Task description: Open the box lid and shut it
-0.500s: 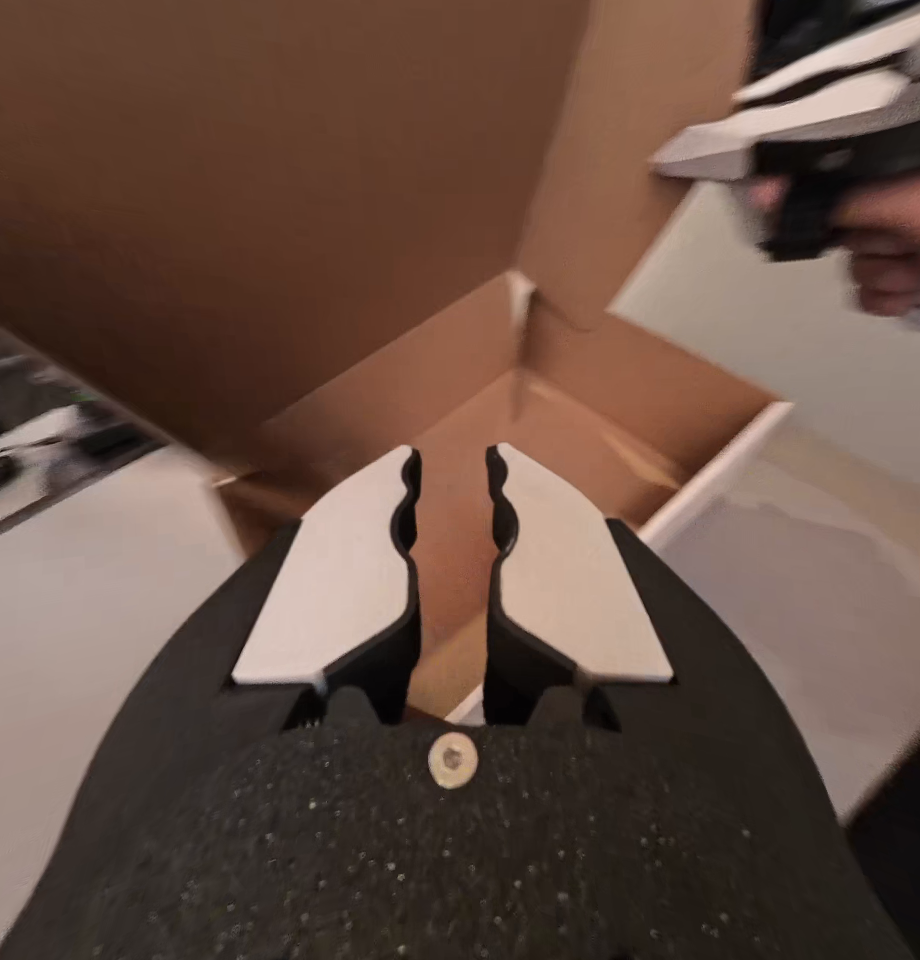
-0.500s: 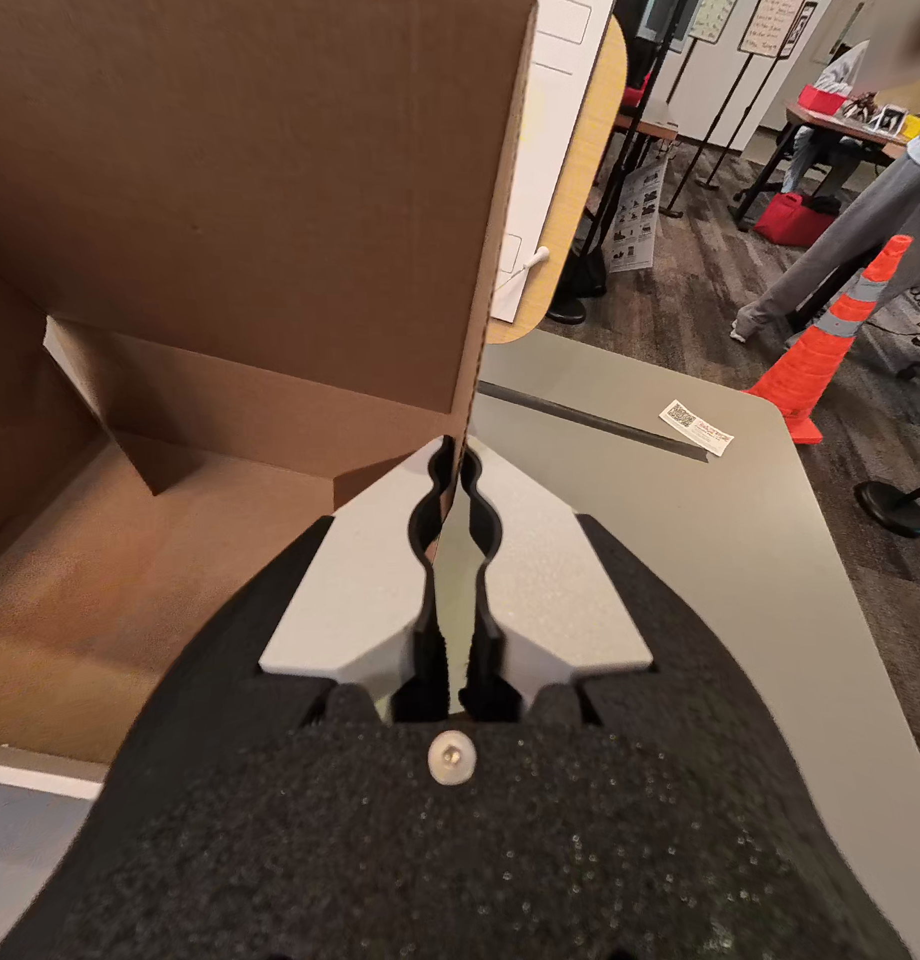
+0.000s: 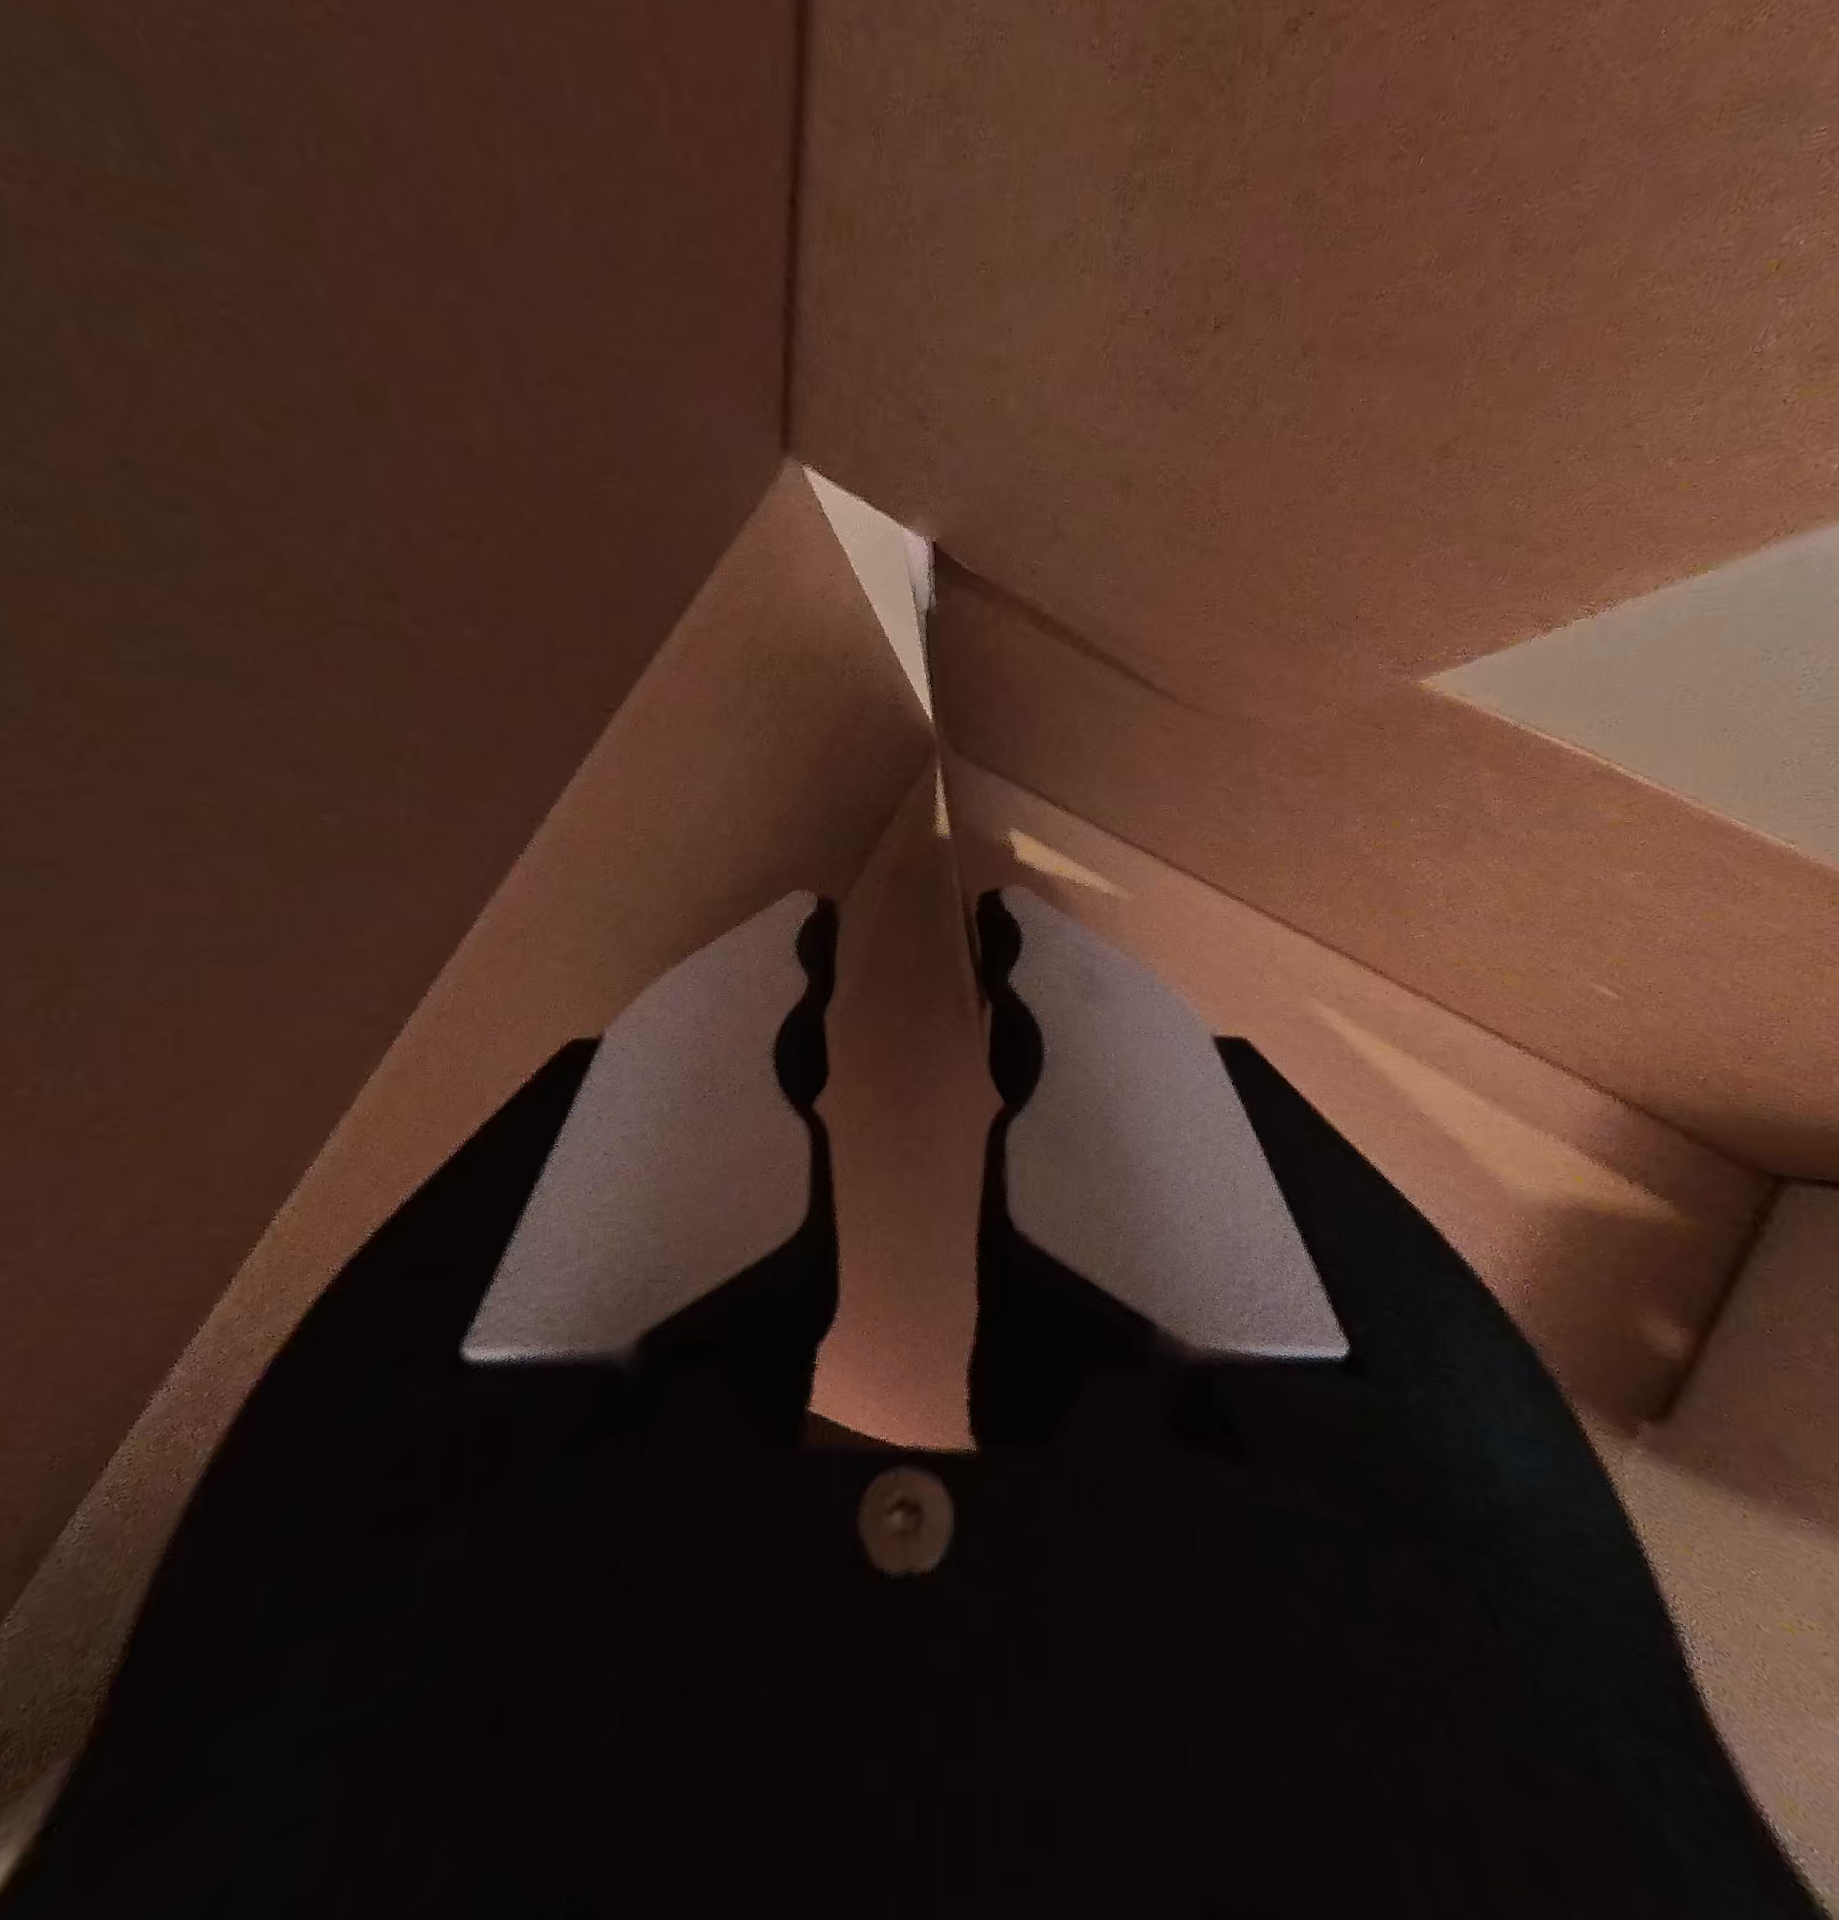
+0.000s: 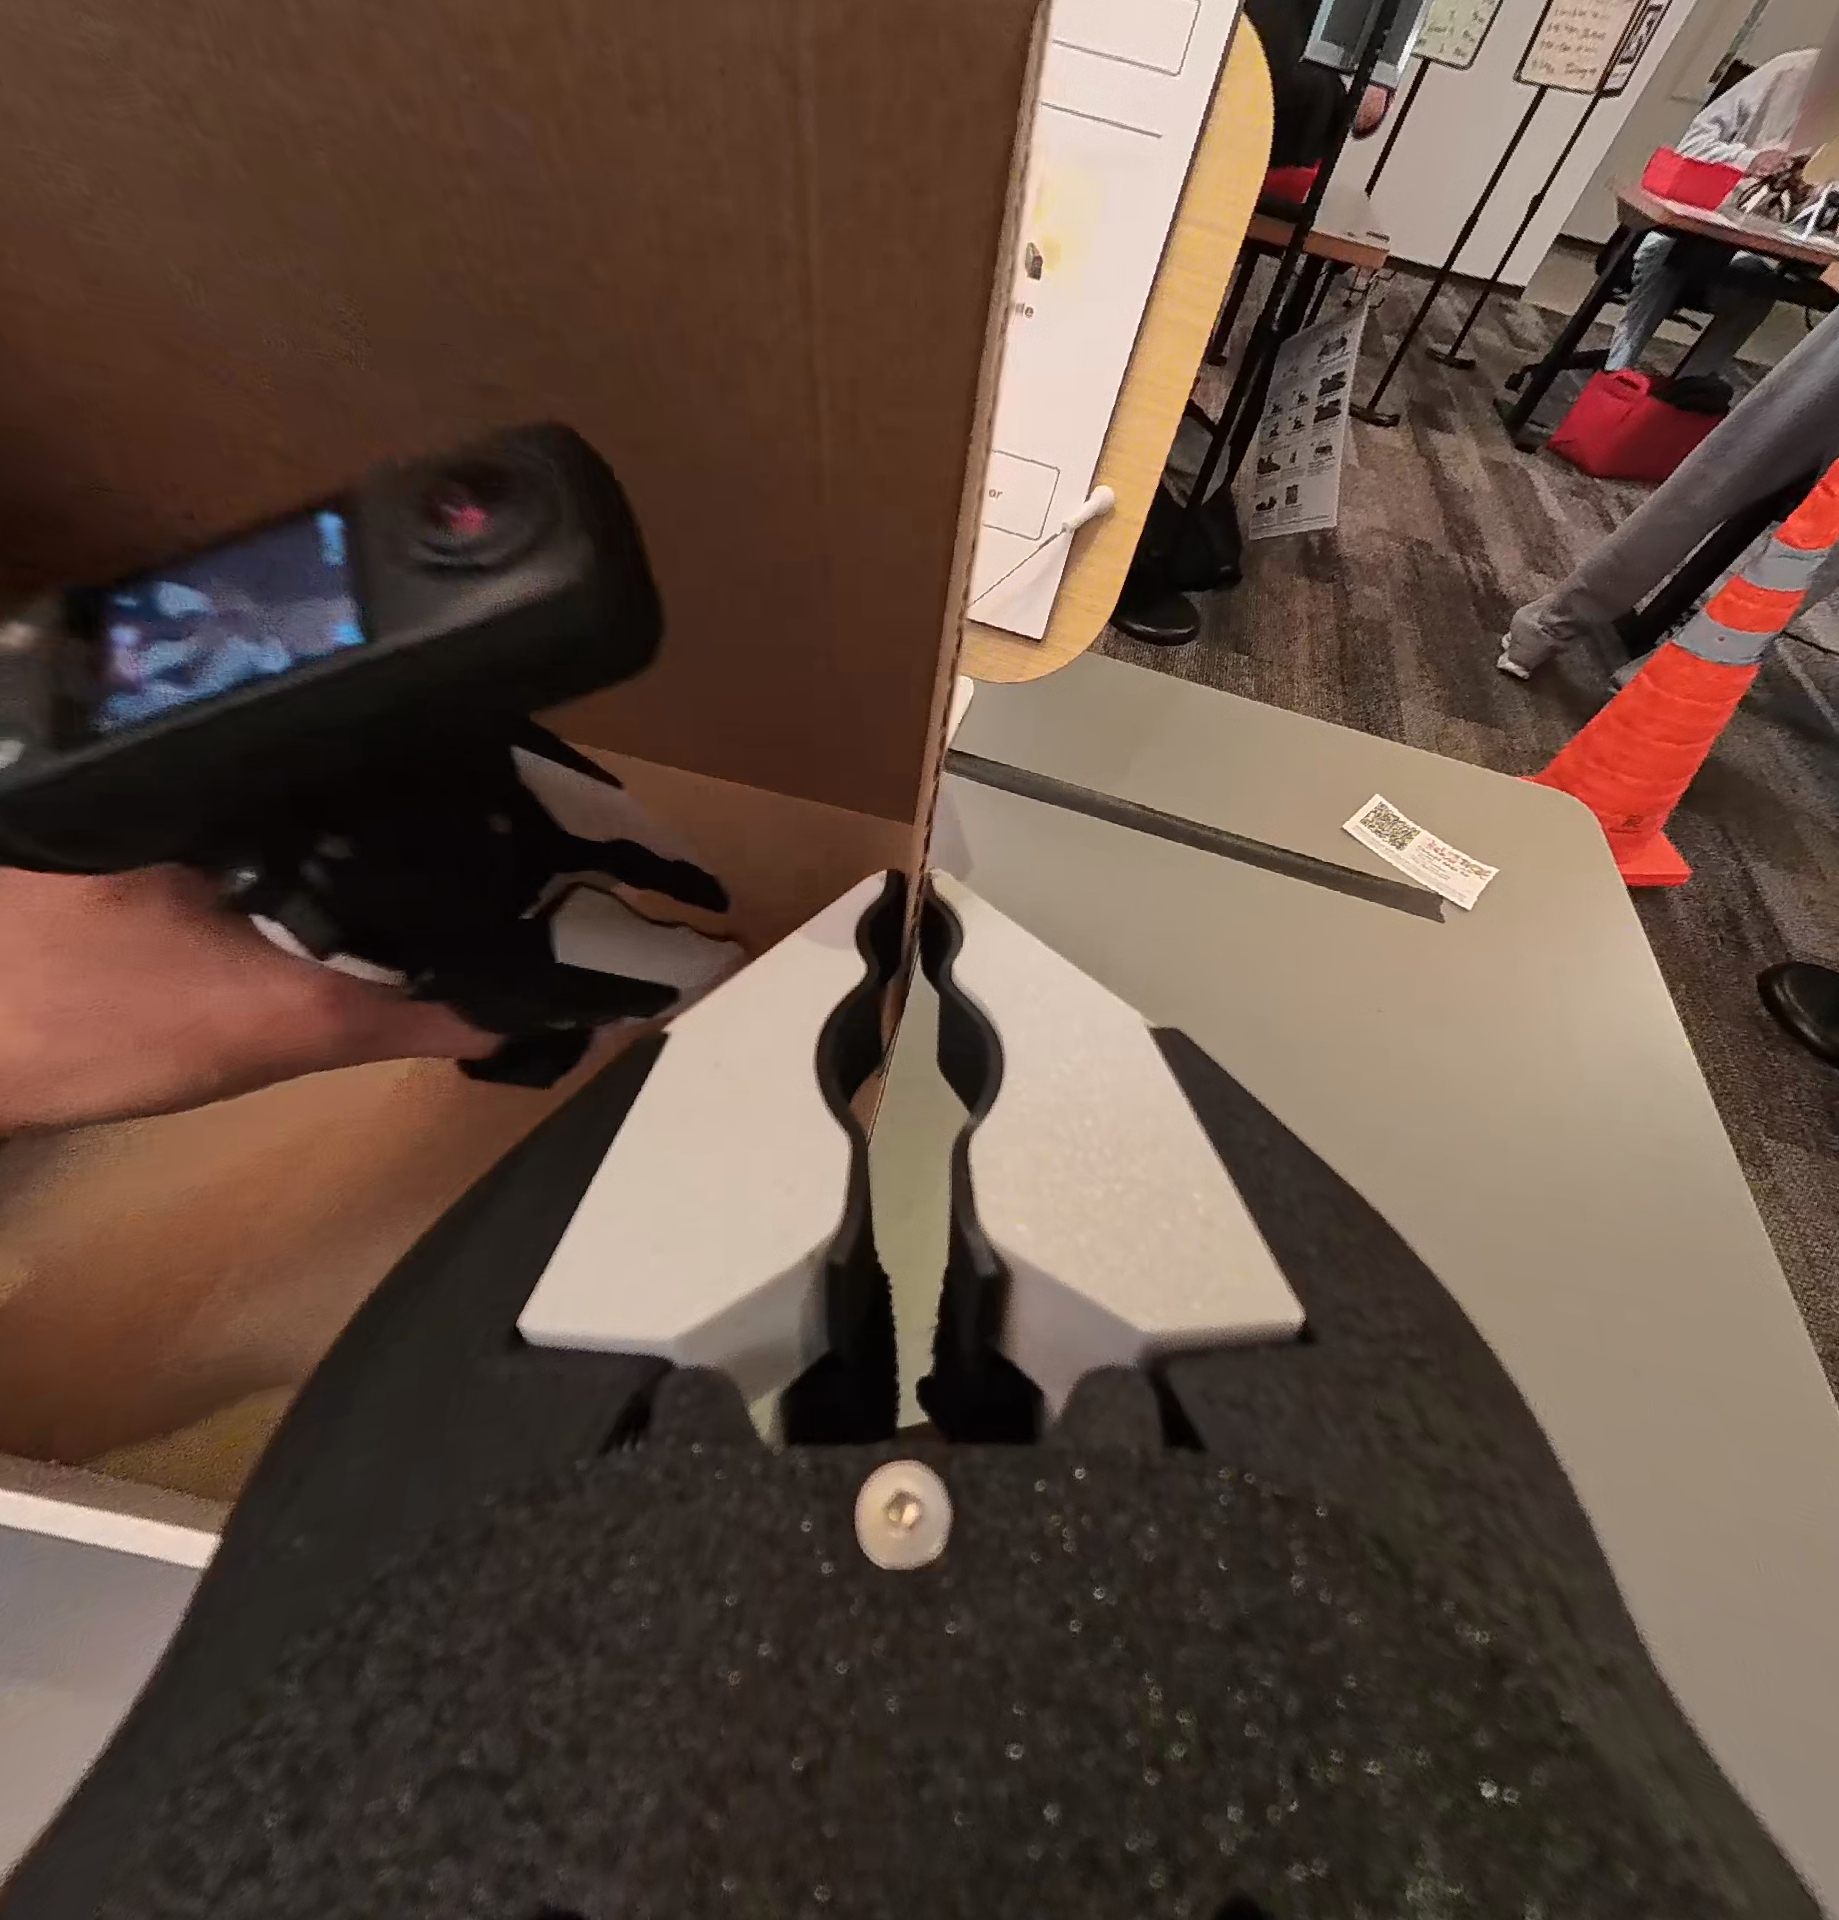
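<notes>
The brown cardboard box (image 4: 167, 1247) stands open on the grey table, its lid (image 4: 582, 260) raised upright. My right gripper (image 4: 910, 894) is shut on the lid's right-hand edge, with the cardboard pinched between the jaws. My left gripper (image 3: 899, 914) is open and deep inside the box, pointing at an inner corner. A thin cardboard tab edge (image 3: 951, 831) runs between its fingers, close to the right one. The lid panel (image 3: 375, 468) fills the upper part of that view. The left gripper also shows in the right wrist view (image 4: 666, 935), held by a hand over the box floor.
The grey table (image 4: 1310, 1039) stretches to the right of the box, with a small white sticker (image 4: 1419, 850) on it. Past the table's edge stand an orange cone (image 4: 1715, 675), a wooden panel with a white board (image 4: 1102, 312) and people at desks. The left gripper's tips are roughly 15 cm from the right gripper's.
My left gripper has moved forward and down into the box, toward the inner corner, and now shows in the right wrist view. My right gripper still pinches the lid edge.
</notes>
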`<state>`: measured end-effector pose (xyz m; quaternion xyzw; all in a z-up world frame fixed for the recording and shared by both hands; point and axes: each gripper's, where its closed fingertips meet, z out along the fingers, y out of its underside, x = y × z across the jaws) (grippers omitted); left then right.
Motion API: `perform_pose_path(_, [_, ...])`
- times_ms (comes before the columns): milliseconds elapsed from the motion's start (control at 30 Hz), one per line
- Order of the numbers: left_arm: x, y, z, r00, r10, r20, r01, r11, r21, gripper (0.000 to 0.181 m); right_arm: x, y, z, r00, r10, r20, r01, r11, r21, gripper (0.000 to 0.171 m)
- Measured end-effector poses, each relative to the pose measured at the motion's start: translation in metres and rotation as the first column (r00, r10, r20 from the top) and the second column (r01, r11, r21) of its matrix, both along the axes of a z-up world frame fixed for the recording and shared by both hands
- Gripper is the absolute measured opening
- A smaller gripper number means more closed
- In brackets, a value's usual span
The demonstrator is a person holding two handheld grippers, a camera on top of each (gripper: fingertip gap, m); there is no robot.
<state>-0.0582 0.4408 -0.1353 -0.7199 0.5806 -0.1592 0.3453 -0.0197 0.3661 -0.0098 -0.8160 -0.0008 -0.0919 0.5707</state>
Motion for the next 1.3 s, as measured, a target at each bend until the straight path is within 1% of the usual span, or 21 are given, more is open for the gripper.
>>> perform_pose_path(33, [0.003,0.003,-0.004,1.000,0.001,-0.009,-0.001,1.000,0.010,0.021,0.000,0.000,0.000,1.000,0.001,-0.004,-0.001,1.000,-0.001,0.001])
perform_pose_path(67, [0.004,0.006,-0.005,1.000,0.003,-0.013,-0.003,1.000,0.031,0.008,0.000,0.000,0.001,1.000,0.002,-0.007,-0.002,1.000,-0.002,0.002])
perform_pose_path(100, [0.003,0.010,-0.006,1.000,0.015,-0.016,-0.014,0.998,0.055,0.004,0.001,-0.001,0.002,1.000,0.000,-0.007,-0.001,1.000,-0.007,0.001])
perform_pose_path(133, [0.001,0.015,-0.007,0.999,0.040,-0.024,-0.038,0.997,0.066,0.004,0.002,-0.001,0.002,1.000,0.004,-0.011,-0.004,1.000,-0.011,0.001])
perform_pose_path(200, [-0.002,0.019,-0.009,0.996,0.084,-0.037,-0.083,0.996,0.034,0.004,0.001,-0.001,0.005,0.999,0.012,-0.033,-0.013,1.000,-0.017,0.001])
perform_pose_path(267, [-0.003,0.027,-0.008,0.993,0.112,-0.047,-0.109,0.992,0.064,0.003,0.002,0.001,0.008,0.999,0.011,-0.051,-0.013,0.999,-0.030,0.001])
perform_pose_path(333, [-0.002,0.032,-0.008,0.990,0.128,-0.065,-0.122,0.988,0.094,0.004,0.000,0.002,0.007,0.997,0.007,-0.074,-0.011,0.999,-0.053,0.001])
perform_pose_path(433, [-0.001,0.038,-0.007,0.988,0.137,-0.070,-0.126,0.982,0.137,0.006,-0.002,0.001,0.002,0.998,-0.005,-0.070,0.001,0.998,-0.058,0.001])
perform_pose_path(500, [-0.002,0.041,-0.008,0.987,0.140,-0.080,-0.124,0.975,0.186,0.009,-0.003,-0.001,-0.006,0.998,-0.011,-0.068,0.007,0.998,-0.067,0.001])
perform_pose_path(633, [-0.010,0.045,-0.010,0.977,0.156,-0.145,-0.104,0.944,0.312,0.018,-0.003,-0.003,-0.023,0.995,-0.011,-0.097,0.003,0.997,-0.082,0.001])
perform_pose_path(733, [-0.015,0.033,-0.009,0.973,0.133,-0.186,-0.061,0.936,0.346,0.026,-0.004,-0.002,-0.030,0.995,-0.016,-0.099,0.008,0.997,-0.083,0.001])
perform_pose_path(833, [-0.024,0.006,-0.001,0.976,0.097,-0.196,-0.028,0.944,0.329,0.034,-0.004,-0.001,-0.031,0.995,-0.018,-0.096,0.011,0.997,-0.076,0.001])
perform_pose_path(900, [-0.032,-0.025,0.012,0.984,0.055,-0.168,-0.001,0.953,0.304,0.035,-0.004,-0.001,-0.030,0.995,-0.016,-0.100,0.009,0.997,-0.073,0.001])
perform_pose_path(933, [-0.037,-0.046,0.022,0.991,0.022,-0.129,0.014,0.961,0.276,0.036,-0.004,-0.001,-0.030,0.995,-0.015,-0.100,0.008,0.997,-0.071,0.001])
perform_pose_path(1033, [-0.062,-0.120,0.061,0.994,-0.090,0.059,0.080,0.986,0.149,0.035,-0.004,-0.001,-0.029,0.995,-0.012,-0.098,0.004,0.997,-0.072,0.001])
perform_pose_path(1100, [-0.094,-0.153,0.095,0.972,-0.101,0.213,0.083,0.992,0.091,0.033,-0.005,-0.002,-0.029,0.995,-0.008,-0.097,0.001,0.997,-0.073,0.001])
perform_pose_path(1133, [-0.114,-0.160,0.113,0.955,-0.078,0.287,0.056,0.995,0.085,0.031,-0.005,-0.003,-0.029,0.995,-0.007,-0.096,0.000,0.997,-0.072,0.001])
perform_pose_path(1200, [-0.158,-0.151,0.148,0.908,0.011,0.419,-0.069,0.990,0.124,0.028,-0.006,-0.004,-0.028,0.996,-0.005,-0.090,-0.002,0.998,-0.069,0.001])
perform_pose_path(1233, [-0.180,-0.141,0.161,0.888,0.060,0.456,-0.147,0.977,0.157,0.026,-0.007,-0.004,-0.028,0.996,-0.004,-0.088,-0.002,0.998,-0.067,0.001])
perform_pose_path(1300, [-0.219,-0.112,0.177,0.865,0.173,0.471,-0.312,0.920,0.235,0.029,-0.007,-0.003,-0.028,0.996,-0.005,-0.092,-0.001,0.998,-0.065,0.001])
